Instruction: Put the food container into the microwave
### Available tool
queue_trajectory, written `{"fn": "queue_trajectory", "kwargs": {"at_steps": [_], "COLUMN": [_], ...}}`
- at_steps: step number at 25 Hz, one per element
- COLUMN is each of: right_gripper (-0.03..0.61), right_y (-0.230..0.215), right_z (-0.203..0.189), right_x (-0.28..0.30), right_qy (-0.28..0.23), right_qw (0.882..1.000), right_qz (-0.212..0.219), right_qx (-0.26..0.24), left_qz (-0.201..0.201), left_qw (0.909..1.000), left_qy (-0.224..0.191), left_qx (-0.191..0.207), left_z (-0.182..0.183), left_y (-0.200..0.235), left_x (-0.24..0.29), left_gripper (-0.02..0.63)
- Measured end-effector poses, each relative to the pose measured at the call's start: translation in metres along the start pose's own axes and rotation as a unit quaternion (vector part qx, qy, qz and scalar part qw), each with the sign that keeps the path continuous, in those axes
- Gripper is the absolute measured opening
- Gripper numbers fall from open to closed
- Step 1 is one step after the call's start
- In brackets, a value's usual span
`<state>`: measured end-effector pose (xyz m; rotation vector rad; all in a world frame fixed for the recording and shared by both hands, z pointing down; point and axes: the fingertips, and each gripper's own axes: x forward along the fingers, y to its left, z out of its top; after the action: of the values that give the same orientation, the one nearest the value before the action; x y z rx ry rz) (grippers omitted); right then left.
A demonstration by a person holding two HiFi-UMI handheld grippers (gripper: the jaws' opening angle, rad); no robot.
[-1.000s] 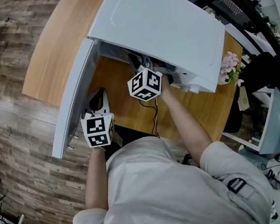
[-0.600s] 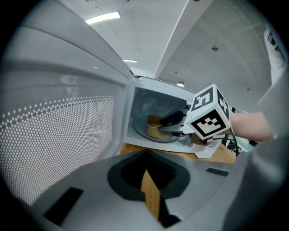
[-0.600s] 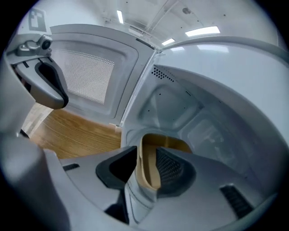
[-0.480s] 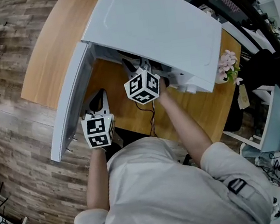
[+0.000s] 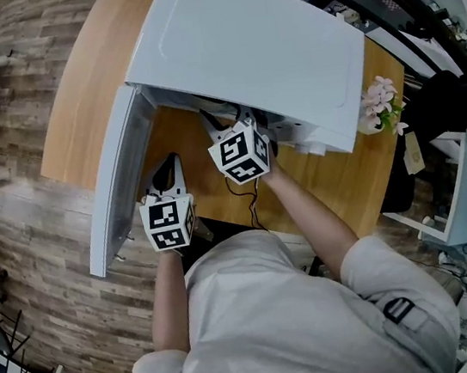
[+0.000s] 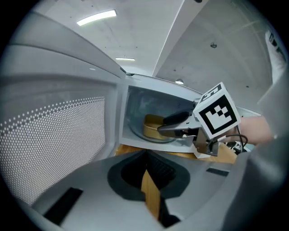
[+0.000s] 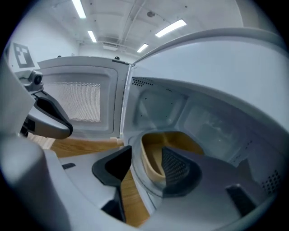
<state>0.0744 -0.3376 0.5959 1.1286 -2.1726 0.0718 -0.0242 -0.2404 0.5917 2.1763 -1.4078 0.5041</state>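
The microwave [image 5: 255, 39] stands on the desk [image 5: 84, 86] with its door [image 5: 117, 190] swung wide to the left, leaving the cavity mouth unobstructed. The food container [image 6: 152, 126], a tan round tub, sits inside on the glass tray [image 7: 135, 180], towards the front edge. The right gripper [image 7: 146, 155] reaches into the mouth. Its fingers have just been opening and stand wide, straddling the tub's near wall without pressing it. The left gripper [image 6: 146, 154] hangs over the desk beside the door, fingers narrow, tips drawn together, nothing between.
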Motion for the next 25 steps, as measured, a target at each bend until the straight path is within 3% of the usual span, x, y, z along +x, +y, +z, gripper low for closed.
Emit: {"fn": "queue_trajectory", "kwargs": {"at_steps": [7,14,17,20,25], "right_gripper": [0.232,0.21,0.165,0.078,0.005], "right_y": [0.003,0.017,0.022,0.023,0.018], "right_z": [-0.002,-0.009,-0.02,-0.03,-0.048], "right_x": [-0.011,-0.031,-0.044,-0.062,-0.084], "right_qy": [-0.019,-0.029,-0.023,-0.025,-0.019], "right_qw": [0.997,0.993,0.991,0.989,0.98], "right_qz": [0.01,0.0,-0.004,-0.03,-0.075], "right_qx": [0.071,0.117,0.131,0.146,0.183], "left_qz": [0.002,-0.019,-0.035,-0.063,-0.111], "left_qw": [1.0,0.9996,0.999,0.997,0.9917], "left_qy": [0.007,0.016,0.019,0.027,0.029], "left_qx": [0.005,0.013,0.02,0.035,0.059], "left_z": [0.003,0.004,0.005,0.005,0.008], "left_y": [-0.006,-0.01,-0.016,-0.026,-0.044], "left_x": [-0.001,0.0,0.005,0.008,0.008], "left_gripper": [0.012,0.012,0.012,0.012,0.012]}}
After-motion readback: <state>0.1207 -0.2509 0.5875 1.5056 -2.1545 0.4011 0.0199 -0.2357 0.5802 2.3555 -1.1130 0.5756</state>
